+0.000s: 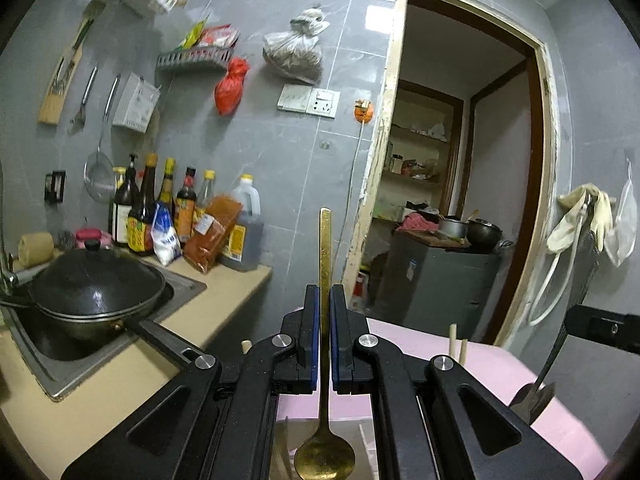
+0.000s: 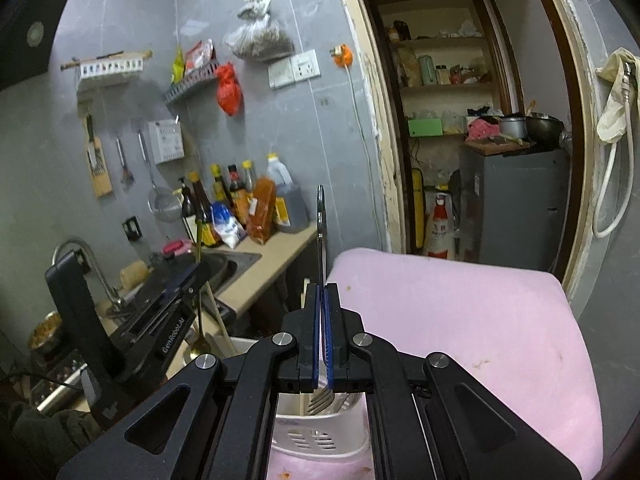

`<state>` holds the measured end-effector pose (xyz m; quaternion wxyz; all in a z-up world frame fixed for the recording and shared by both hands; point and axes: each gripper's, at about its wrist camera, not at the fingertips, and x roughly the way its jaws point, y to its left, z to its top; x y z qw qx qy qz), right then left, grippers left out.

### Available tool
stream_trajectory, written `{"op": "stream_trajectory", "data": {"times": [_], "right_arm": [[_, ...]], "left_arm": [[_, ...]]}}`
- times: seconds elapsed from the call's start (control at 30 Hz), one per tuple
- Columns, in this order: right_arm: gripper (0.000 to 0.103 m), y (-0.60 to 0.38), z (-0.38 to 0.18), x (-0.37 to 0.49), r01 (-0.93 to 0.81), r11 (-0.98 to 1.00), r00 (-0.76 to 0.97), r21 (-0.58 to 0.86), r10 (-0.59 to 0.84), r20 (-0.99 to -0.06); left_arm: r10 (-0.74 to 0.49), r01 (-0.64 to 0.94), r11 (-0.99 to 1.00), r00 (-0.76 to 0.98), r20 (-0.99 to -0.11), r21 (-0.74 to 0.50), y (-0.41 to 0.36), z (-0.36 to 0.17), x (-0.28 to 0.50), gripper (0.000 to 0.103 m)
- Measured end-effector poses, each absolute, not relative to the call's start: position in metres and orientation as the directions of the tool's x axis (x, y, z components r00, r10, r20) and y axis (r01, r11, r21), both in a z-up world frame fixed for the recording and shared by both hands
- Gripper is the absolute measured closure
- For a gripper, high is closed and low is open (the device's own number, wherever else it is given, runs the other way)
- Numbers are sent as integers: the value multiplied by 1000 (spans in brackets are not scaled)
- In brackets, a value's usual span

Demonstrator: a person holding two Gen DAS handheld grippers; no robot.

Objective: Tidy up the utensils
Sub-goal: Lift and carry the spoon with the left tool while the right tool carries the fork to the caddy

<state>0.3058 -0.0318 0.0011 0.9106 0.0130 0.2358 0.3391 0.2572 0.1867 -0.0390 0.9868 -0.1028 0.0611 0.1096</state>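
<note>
**Two utensils in hand, both about to go into the holder**

We've got the left gripper (image 1: 325,300) clamped tight on a long gold-coloured metal spoon (image 1: 324,360), pinched along the handle. The spoon stands near upright: handle end up, bowl hanging down just above the white slotted plastic utensil holder (image 2: 320,436) on the pink cloth-covered surface (image 2: 460,320).

The right gripper (image 2: 322,300) is squeezed shut on a silver metal fork (image 2: 321,232), also upright, tines down right at the holder's mouth, handle up.

Our take on doing this well: keep both long axes vertical, lower straight, and steer clear of the pale wooden chopsticks (image 1: 458,344) already standing in there. Let go only once the ends are well inside, otherwise they could tip out.
</note>
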Motion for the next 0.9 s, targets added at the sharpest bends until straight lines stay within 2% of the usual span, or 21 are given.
{"op": "stream_trajectory", "data": {"times": [0.33,0.63,0.9], "right_arm": [[102,-28,-15,311,-589,782,649,203,608,-457],[101,-31,-21,314,-574,786,643,228,606,-468],[100,-29,-28,315,-571,781,615,256,612,-496]], "left_arm": [[229,-232,969,973,-39,-89,173,-51,250,100],[208,-220,971,971,-115,-98,174,-60,249,100],[119,-150,982,963,-243,-115,173,-55,243,99]]}}
